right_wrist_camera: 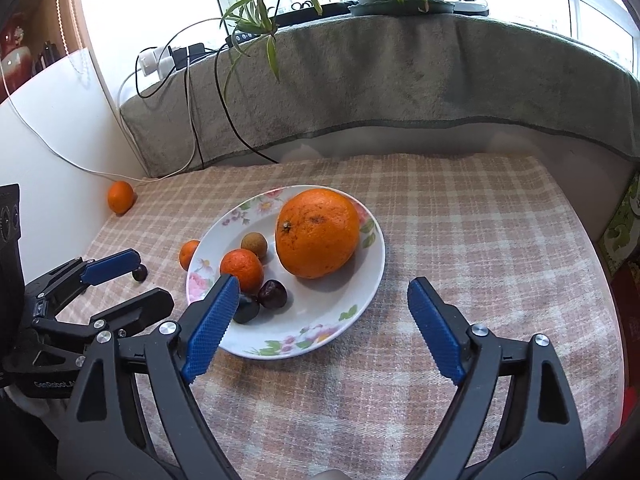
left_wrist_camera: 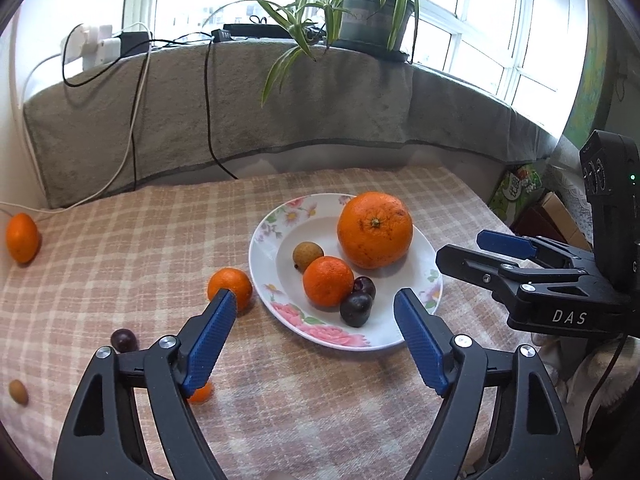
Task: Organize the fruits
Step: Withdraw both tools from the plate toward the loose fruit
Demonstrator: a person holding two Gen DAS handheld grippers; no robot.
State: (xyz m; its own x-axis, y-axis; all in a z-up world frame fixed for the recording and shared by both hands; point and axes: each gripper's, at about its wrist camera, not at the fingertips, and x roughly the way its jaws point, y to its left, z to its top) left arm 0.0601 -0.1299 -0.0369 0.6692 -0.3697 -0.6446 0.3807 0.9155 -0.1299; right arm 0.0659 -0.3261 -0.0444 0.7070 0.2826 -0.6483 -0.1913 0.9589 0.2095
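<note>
A white floral plate (left_wrist_camera: 280, 256) (right_wrist_camera: 360, 280) on the checked cloth holds a big orange (left_wrist_camera: 375, 229) (right_wrist_camera: 317, 232), a mandarin (left_wrist_camera: 328, 281) (right_wrist_camera: 241, 265), a brown longan (left_wrist_camera: 307, 254) (right_wrist_camera: 254, 244) and two dark plums (left_wrist_camera: 356, 308) (right_wrist_camera: 272, 294). Loose on the cloth lie a mandarin (left_wrist_camera: 230, 286) (right_wrist_camera: 189, 254) beside the plate's left rim, a plum (left_wrist_camera: 124, 340), a longan (left_wrist_camera: 18, 391), a partly hidden small orange fruit (left_wrist_camera: 202, 392) and a far mandarin (left_wrist_camera: 22, 237) (right_wrist_camera: 120, 197). My left gripper (left_wrist_camera: 314, 300) is open and empty before the plate. My right gripper (right_wrist_camera: 322, 286) is open and empty.
A grey towel (left_wrist_camera: 280, 100) covers the windowsill behind the table, with a potted spider plant (left_wrist_camera: 372, 12), chargers (left_wrist_camera: 100, 44) and hanging cables (left_wrist_camera: 208, 100). Boxes (left_wrist_camera: 520, 188) stand off the table's right edge. The right gripper's body (left_wrist_camera: 560, 280) is at the plate's right.
</note>
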